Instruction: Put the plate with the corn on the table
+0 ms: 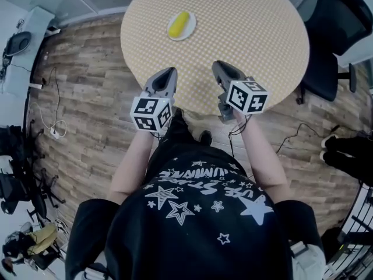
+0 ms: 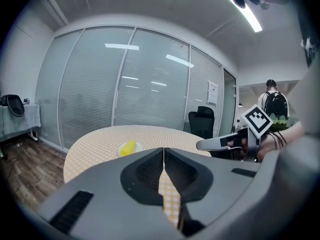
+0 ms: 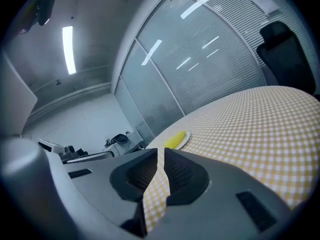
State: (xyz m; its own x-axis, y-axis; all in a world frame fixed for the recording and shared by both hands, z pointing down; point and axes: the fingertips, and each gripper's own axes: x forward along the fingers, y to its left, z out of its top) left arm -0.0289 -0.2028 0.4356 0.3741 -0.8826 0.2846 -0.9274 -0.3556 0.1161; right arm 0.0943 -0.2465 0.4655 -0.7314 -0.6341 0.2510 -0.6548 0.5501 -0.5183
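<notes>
As left gripper (image 1: 168, 73), right gripper (image 1: 221, 66) hung closed, empty | white round plate (image 1: 189, 32) with yellow corn (image 1: 179, 24) looked light, rigid | grip rim

1. Table (image 1: 245, 22): yellow-and-white check.
2. Corn (image 1: 179, 24): yellow. Plate (image 1: 190, 29): white.
3. Left gripper (image 1: 169, 72), right gripper (image 1: 218, 65): grey bodies (marker cubes (image 1: 151, 112): black-and-white squares).
4. Floor (image 1: 87, 98): brown wood-plank pattern.
5. Shirt (image 1: 192, 226): black, white stars.

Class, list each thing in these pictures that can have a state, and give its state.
corn: lying on the plate
plate: resting flat on the table
left gripper: jaws shut, nothing held
right gripper: jaws shut, nothing held
</notes>
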